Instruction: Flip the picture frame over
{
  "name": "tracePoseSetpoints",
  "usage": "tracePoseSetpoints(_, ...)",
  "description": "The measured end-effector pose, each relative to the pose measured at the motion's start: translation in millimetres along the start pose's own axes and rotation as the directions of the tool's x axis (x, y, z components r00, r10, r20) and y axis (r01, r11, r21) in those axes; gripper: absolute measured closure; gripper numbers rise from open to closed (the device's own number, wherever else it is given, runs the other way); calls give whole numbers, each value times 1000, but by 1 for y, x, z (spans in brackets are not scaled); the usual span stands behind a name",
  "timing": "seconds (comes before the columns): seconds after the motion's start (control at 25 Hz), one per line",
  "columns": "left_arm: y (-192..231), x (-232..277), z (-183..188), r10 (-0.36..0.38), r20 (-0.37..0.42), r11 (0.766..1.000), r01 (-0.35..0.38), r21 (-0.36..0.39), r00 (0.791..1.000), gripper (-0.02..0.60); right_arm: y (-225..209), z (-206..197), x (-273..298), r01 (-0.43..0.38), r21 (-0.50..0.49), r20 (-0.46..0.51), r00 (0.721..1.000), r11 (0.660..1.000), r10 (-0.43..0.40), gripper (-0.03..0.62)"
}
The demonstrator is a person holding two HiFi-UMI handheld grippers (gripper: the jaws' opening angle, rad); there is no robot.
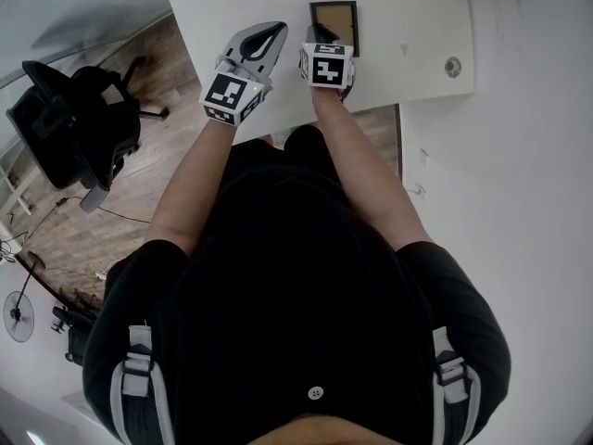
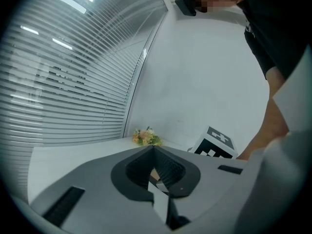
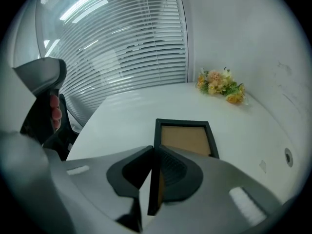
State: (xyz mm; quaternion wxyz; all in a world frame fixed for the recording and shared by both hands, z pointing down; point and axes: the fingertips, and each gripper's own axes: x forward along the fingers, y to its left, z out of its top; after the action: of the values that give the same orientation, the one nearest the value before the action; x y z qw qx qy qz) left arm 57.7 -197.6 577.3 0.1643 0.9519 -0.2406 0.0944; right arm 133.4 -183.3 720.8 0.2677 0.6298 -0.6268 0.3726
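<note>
While the right gripper point(image 3: 153, 152) pinched a thin black side of the picture frame point(image 3: 185, 140), it looked light, stiff and breakable, and the left gripper point(image 2: 154, 151) was closed, empty.

We see a black frame point(image 3: 185, 138) with brown backing, a white table point(image 3: 127, 112), yellow and green flowers point(image 3: 219, 87), black-and-white patterned cubes point(image 1: 326, 66), and a black chair point(image 1: 69, 123).

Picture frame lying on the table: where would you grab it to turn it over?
Probably by its thin dark border at the near left edge, coming from the person's side. The picture frame lies flat on the table, so only the rim offers the jaws something to pinch. The right gripper is closed on that edge.
</note>
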Motion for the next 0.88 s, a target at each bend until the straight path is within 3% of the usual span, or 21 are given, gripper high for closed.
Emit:
tracePoseSetpoints(0.36, -5, -19, 22, 23, 40, 999, -25, 28, 999, 577, 11, 23, -31, -49, 14, 62, 997, 999, 48, 545)
tracePoseSetpoints(0.72, -21, -46, 64, 29, 132, 994, -42, 97, 991, 577, 26, 42, -64, -127, 43, 111, 986, 991, 122, 545)
tracePoseSetpoints(0.88, -28, -54, 72, 18, 122, 990, -34, 136, 992, 577, 29, 50, -79, -161, 66, 128, 980, 985, 152, 545)
